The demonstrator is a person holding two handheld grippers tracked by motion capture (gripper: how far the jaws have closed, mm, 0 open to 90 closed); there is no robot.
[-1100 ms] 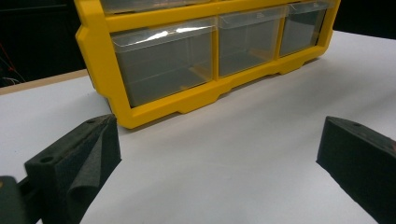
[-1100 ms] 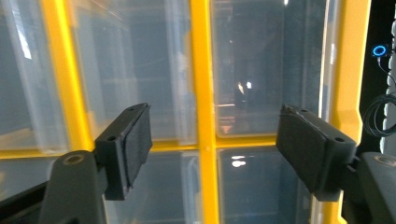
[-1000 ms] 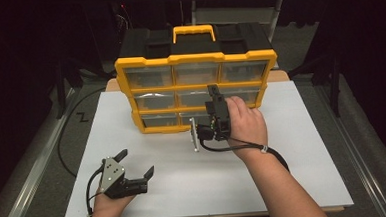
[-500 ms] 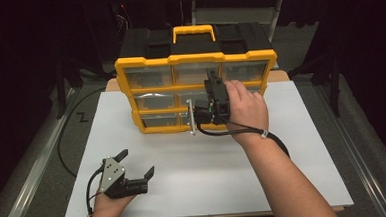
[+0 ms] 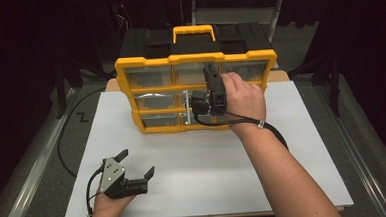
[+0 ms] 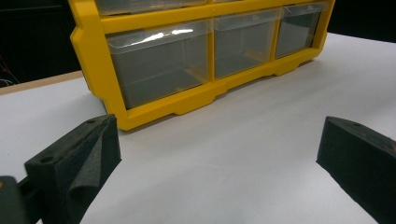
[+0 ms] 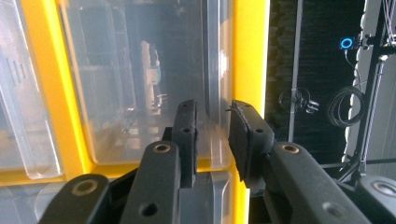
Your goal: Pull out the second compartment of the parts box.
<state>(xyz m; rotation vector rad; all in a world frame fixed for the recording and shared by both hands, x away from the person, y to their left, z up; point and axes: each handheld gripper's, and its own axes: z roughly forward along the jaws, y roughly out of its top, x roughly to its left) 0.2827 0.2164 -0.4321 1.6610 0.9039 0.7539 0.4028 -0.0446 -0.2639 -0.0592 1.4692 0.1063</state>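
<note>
Right gripper (image 7: 212, 135), jaws just closing, pinches the yellow organizer's (image 5: 125, 87) clear plastic drawer (image 7: 140, 93) lip; next, pull outward.

The table (image 5: 303, 148) is a white, matte sheet that spans the middle and lower part of the high view, with a thin edge of brown board (image 5: 110, 85) peeking out at its upper left corner, beside the organizer. A yellow-framed drawer organizer (image 5: 125, 87) with clear plastic drawers and a black top stands directly on the table at its far edge, in the upper centre of the frame. In the left gripper view its yellow base rests flat on the white surface in the upper half of the picture. The left gripper (image 5: 135, 167) rests low on the table at the lower left of the high view, its fingers spread wide apart.
</note>
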